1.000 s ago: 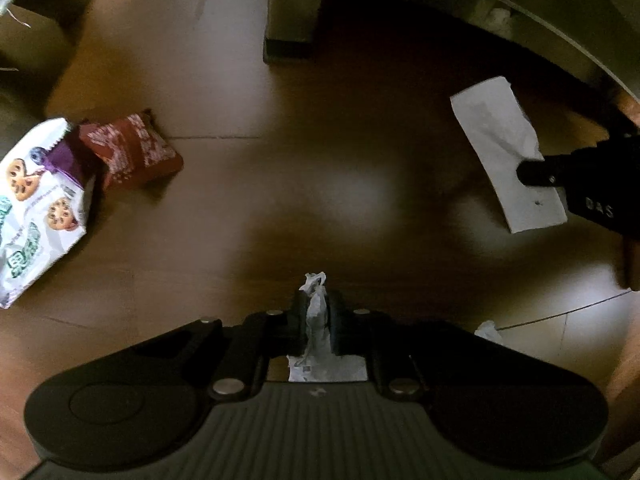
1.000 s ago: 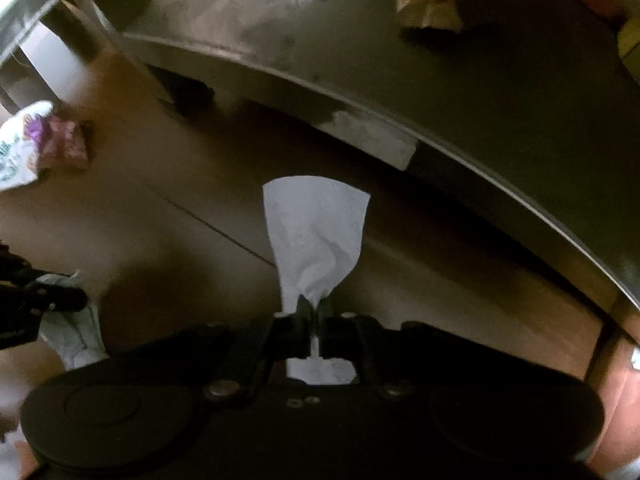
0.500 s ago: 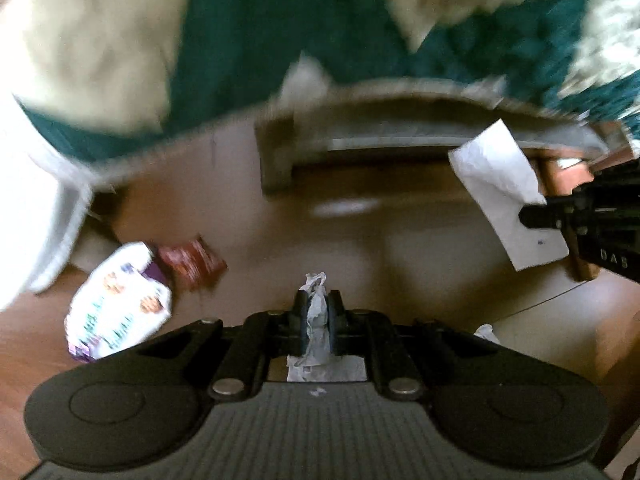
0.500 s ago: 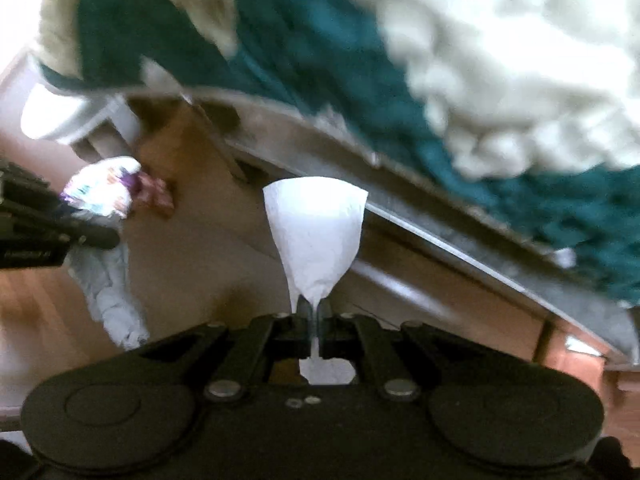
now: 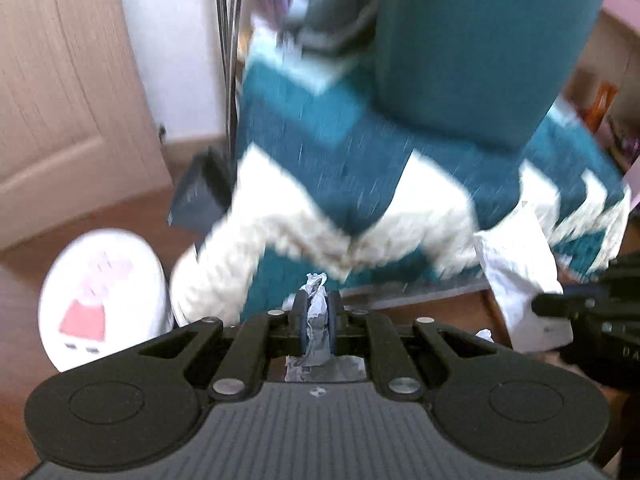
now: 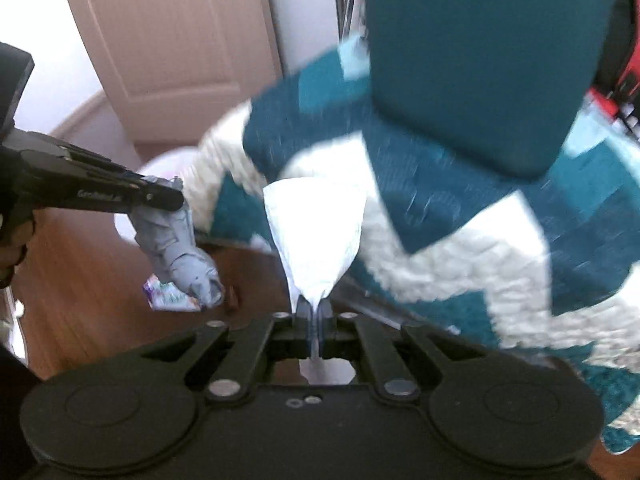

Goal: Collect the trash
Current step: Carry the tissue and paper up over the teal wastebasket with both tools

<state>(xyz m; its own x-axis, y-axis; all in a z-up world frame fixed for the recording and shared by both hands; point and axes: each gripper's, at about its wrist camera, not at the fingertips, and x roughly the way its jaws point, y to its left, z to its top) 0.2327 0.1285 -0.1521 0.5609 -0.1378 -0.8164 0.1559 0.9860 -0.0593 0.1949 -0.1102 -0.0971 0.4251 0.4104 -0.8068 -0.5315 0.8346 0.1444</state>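
My left gripper is shut on a crumpled tissue; in the right wrist view this tissue hangs from the left gripper at the left. My right gripper is shut on a flat white tissue that fans out above the fingers; it also shows in the left wrist view, held by the right gripper at the right edge. Both are raised off the floor. A snack wrapper lies on the wooden floor below.
A teal and white fluffy blanket covers a bed, with a teal pillow on it. A white bin with a pink picture stands at the left on the wooden floor. A beige door is behind it.
Both grippers have lifted and tilted up from the dark floor under the bed to face the bed, bin and door. Each still holds its tissue.
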